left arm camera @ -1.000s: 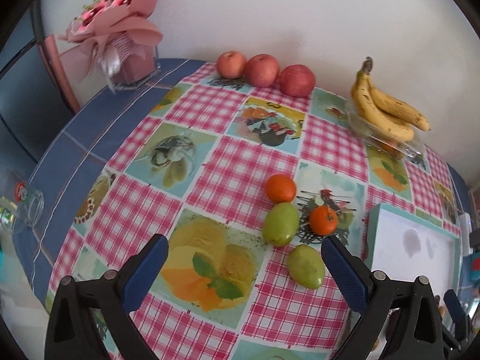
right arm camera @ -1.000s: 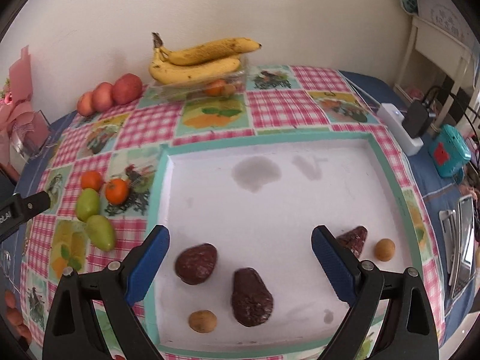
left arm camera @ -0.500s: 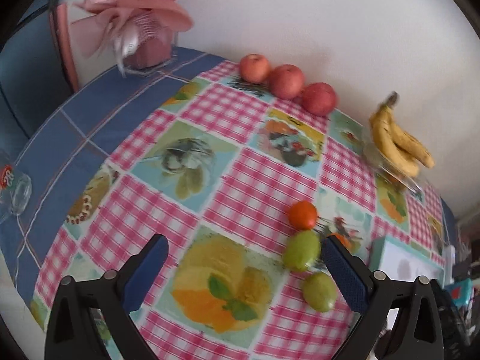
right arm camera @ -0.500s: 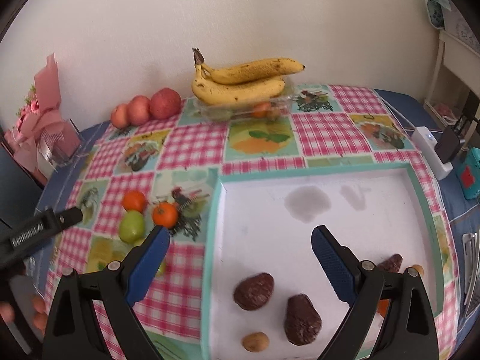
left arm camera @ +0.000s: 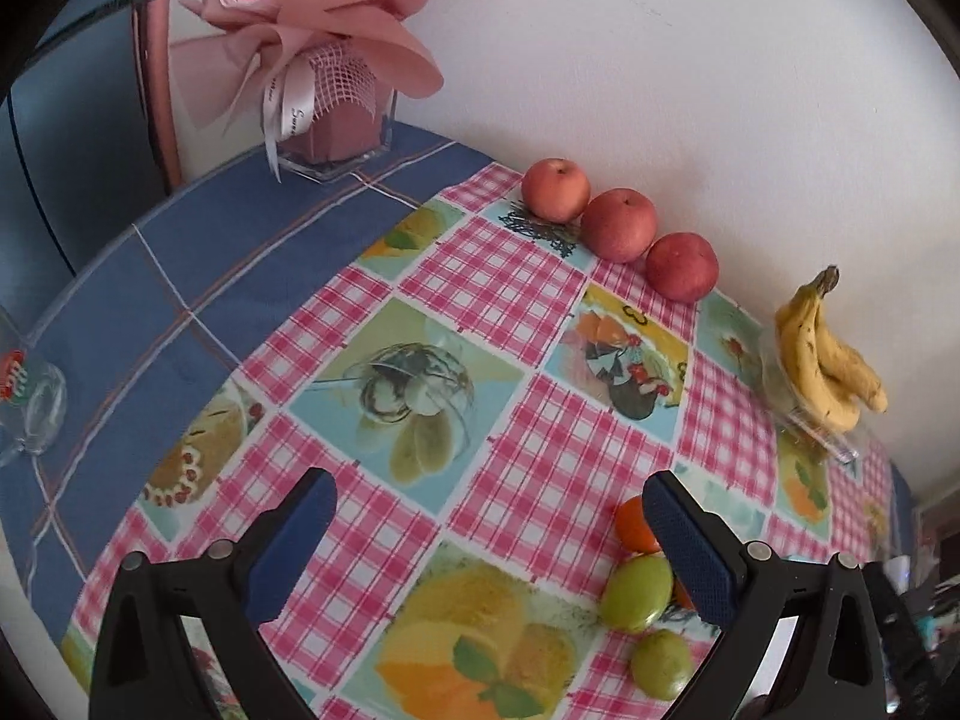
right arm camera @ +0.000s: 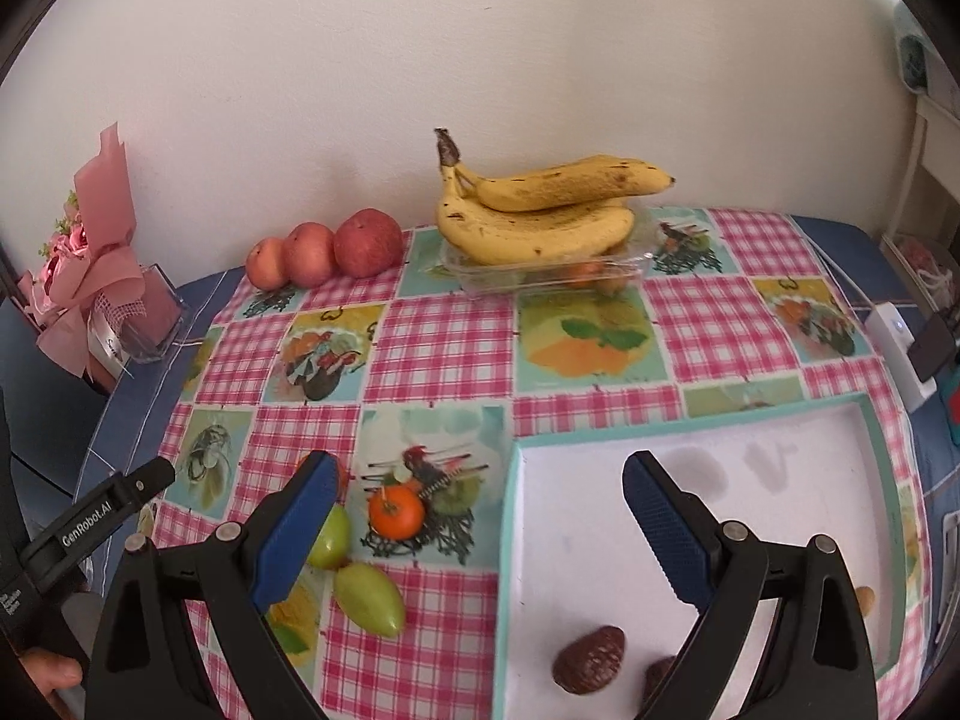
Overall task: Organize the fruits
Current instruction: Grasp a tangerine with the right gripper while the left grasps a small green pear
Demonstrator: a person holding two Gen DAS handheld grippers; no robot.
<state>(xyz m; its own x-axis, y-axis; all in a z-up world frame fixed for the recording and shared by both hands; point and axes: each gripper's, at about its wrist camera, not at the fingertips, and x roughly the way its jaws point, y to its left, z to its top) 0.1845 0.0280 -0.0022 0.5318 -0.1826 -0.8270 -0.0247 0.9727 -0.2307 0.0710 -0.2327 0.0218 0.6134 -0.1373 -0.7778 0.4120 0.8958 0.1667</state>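
Since the earlier frames both cameras have swung left: the left wrist view has lost the white tray and now takes in the bouquet [left arm camera: 312,42] at the table's far left corner; the right wrist view has shifted off the tray centre, so the tray's [right arm camera: 510,546] left rim sits between the fingers.

Left gripper [left arm camera: 489,546]: jaws wide apart, holding nothing, hovering above the checkered tablecloth [left arm camera: 498,282] near the table's front edge. Open cloth between its fingers. Just by its right finger: an orange [left arm camera: 633,525], a green fruit [left arm camera: 636,594], a second green fruit [left arm camera: 660,663], bunched together, touching or nearly so.

Along the back edge by the wall, left to right: three apples [left arm camera: 618,225] in a row, then a banana bunch [right arm camera: 540,216] lying on top of a clear container [right arm camera: 540,270]. Middle of the cloth is free.

Right gripper [right arm camera: 480,525]: jaws wide apart, empty, hovering above the tray's left rim. A second orange [right arm camera: 395,511] lies between its fingers on the cloth; a green fruit is partly hidden behind the left finger. Dark brown fruits [right arm camera: 591,660] sit at the tray's front; far half of the tray is bare apart from stains.

The left tool's body shows at the left edge of the right wrist view, with part of a hand [right arm camera: 51,675] under it.
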